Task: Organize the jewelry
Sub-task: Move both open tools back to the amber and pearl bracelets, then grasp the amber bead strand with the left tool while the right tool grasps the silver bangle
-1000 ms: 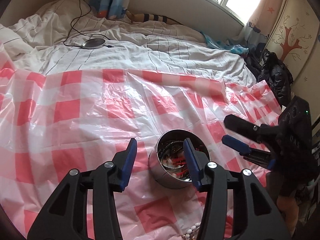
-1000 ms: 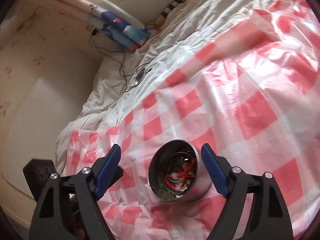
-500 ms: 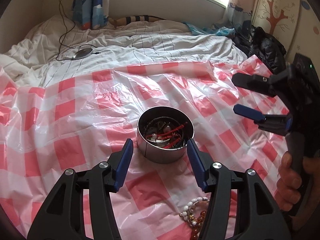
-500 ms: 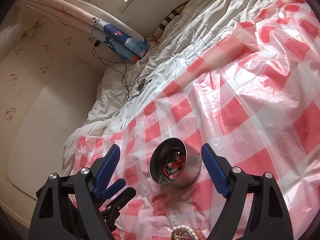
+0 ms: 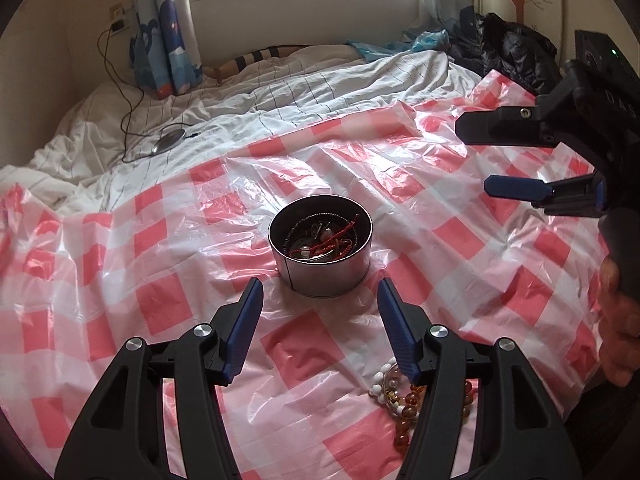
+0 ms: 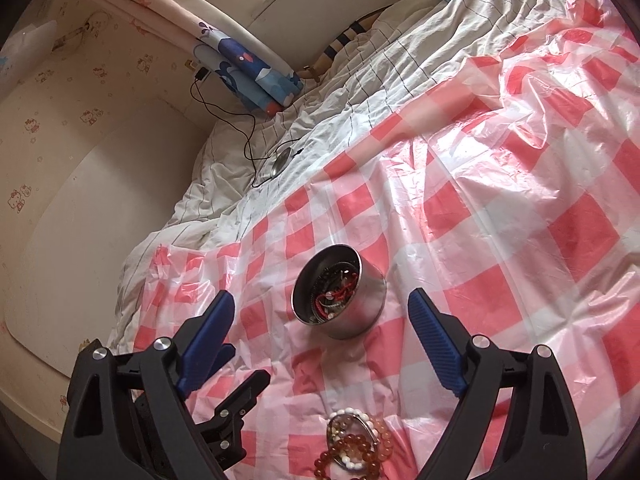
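Left wrist: left gripper point(image 5: 320, 300) opening, empty.

Two near, downward-tilted wrist views from opposite sides, both sharing the tin point(image 5: 320, 256) on the checked sheet point(image 6: 520, 240).
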Available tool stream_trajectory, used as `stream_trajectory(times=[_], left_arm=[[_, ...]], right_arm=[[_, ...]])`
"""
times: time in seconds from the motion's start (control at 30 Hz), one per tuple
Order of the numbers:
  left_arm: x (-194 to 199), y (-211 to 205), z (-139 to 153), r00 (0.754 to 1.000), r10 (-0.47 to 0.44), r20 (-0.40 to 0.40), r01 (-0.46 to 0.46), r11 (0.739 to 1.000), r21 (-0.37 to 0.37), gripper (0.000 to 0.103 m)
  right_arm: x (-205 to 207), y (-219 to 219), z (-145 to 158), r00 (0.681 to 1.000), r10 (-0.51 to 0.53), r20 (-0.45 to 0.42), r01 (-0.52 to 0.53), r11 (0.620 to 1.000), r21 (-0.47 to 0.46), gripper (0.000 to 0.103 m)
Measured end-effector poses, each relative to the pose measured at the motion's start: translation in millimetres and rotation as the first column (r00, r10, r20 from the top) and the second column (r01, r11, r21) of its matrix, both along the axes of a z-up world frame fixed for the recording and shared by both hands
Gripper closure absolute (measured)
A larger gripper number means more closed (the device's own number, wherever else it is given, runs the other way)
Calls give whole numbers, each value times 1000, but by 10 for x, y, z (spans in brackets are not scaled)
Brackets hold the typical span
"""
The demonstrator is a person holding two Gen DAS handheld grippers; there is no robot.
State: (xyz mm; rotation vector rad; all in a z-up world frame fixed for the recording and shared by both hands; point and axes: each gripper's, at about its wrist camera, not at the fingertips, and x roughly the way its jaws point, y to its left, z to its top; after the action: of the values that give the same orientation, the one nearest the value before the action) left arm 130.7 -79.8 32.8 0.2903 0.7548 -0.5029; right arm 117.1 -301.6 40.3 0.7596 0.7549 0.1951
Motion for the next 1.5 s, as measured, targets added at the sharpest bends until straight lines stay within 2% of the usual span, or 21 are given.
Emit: stream_trajectory(times=[0.1,0.17,0.27,0.4,0.53,0.73,0.83,0.9,1.07,1.17,1.3,1.43,1.5], left_arm=[[-20,10,-7,1000,-21,-18,21,1000,-13,44],[21,39,-63,994,-49,-93,43,997,-69,43],[73,105,-213,974,-83,-210,54,988,-142,43],[60,129,-421,957,-103,-272,68,989,-135,43],[-4,80,-584,951,-115,-286,93,992,-88,43],[-25,-83,-752,950,-126,-286,121,992,-34,43],[-132,-188,-729,956,-178,-235,182,983,-3,43],[-211,-249,-731,963,-199,-184,212,976,54,42],[-380,-268,-659,948,-287,-136,302,947,112,41],[-450,-153,-609,937,-311,-156,328,939,99,41],[-479,26,-755,915,-307,-263,325,945,28,42],[-507,104,-852,914,-280,-293,281,959,-37,42],[-527,91,-852,909,-288,-302,283,957,-62,60]], right_arm=[[-37,-27,0,1000,3,-7,-3,1000,-25,16],[-59,-22,7,1000,12,-12,-13,998,-64,16],[-122,-6,1,999,25,-24,-28,989,-145,14],[-230,-7,-66,998,45,-50,-56,970,-237,14],[-318,-53,-146,996,56,-75,-75,958,-276,14],[-398,-77,-143,994,71,-79,-91,956,-281,14],[-412,-78,-116,994,75,-74,-92,956,-280,14],[-416,-81,-111,995,74,-74,-92,956,-279,14],[-430,-90,-98,994,76,-78,-94,957,-275,14],[-434,-94,-99,994,75,-77,-93,958,-272,14],[-434,-86,-105,993,80,-81,-99,958,-270,14],[-409,-21,-128,992,93,-90,-114,956,-269,14],[-390,38,-139,990,103,-96,-126,953,-276,13]])
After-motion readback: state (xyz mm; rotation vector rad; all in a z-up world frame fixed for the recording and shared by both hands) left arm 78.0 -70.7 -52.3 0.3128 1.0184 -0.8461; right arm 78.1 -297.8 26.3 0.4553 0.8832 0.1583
